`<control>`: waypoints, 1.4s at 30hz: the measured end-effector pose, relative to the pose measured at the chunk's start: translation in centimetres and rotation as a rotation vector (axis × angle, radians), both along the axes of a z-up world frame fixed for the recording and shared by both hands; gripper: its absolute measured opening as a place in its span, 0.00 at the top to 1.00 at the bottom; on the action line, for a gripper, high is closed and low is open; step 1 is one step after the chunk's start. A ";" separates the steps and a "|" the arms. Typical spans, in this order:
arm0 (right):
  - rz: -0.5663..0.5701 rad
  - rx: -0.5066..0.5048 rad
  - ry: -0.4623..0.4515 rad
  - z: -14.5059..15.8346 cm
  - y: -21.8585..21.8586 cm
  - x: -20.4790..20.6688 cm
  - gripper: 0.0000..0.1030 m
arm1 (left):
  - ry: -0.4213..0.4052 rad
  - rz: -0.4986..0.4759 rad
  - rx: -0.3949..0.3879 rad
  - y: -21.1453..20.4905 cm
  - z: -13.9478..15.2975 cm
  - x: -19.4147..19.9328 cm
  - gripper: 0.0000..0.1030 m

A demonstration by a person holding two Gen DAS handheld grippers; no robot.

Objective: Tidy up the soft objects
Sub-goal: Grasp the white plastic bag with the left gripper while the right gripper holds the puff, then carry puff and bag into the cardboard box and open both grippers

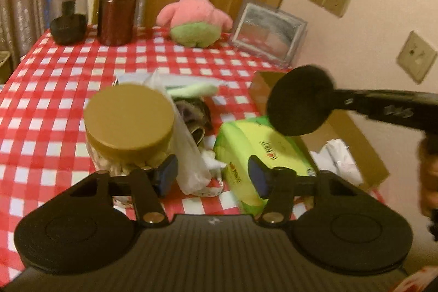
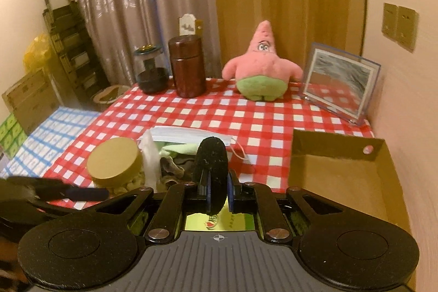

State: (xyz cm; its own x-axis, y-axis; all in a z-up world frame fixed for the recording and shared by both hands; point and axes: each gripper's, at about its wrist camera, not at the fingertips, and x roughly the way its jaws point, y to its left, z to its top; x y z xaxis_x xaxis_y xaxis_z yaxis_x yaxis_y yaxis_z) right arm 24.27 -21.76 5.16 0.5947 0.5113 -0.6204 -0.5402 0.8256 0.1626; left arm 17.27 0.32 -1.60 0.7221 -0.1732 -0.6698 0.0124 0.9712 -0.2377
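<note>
Black round pad (image 2: 210, 174): clamped on edge between the closed jaws of the right gripper (image 2: 219, 189). Left gripper (image 1: 212, 174): jaws parted, nothing pressed; a clear plastic bag (image 1: 191, 155) is seen between them, a green tissue pack (image 1: 260, 155) beside the right jaw.

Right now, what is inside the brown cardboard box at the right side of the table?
In the left wrist view, the cardboard box holds crumpled white material. The green tissue pack and the left gripper cover its near part.

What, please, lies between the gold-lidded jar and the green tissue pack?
In the left wrist view, a clear plastic bag and a dark crumpled item lie between them.
</note>
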 end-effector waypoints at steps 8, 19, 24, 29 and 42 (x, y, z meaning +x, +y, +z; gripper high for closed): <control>-0.065 0.027 -0.004 -0.1 -1.6 -0.6 0.89 | 0.013 0.113 0.049 -2.0 -3.7 1.5 0.59; -0.124 0.042 0.019 -0.7 -3.3 -1.4 0.89 | 0.062 0.190 0.092 -2.7 -6.7 3.9 0.83; -0.145 0.057 0.028 -0.8 -3.8 -1.9 0.89 | 0.050 0.179 0.115 -3.0 -6.4 3.5 0.96; -0.164 0.075 0.025 -0.5 -4.2 -2.6 0.89 | 0.004 0.160 0.099 -2.9 -4.4 1.8 0.98; -0.283 0.110 -0.025 1.5 -7.7 -5.1 0.89 | -0.178 0.049 0.089 -4.7 5.2 -1.7 0.98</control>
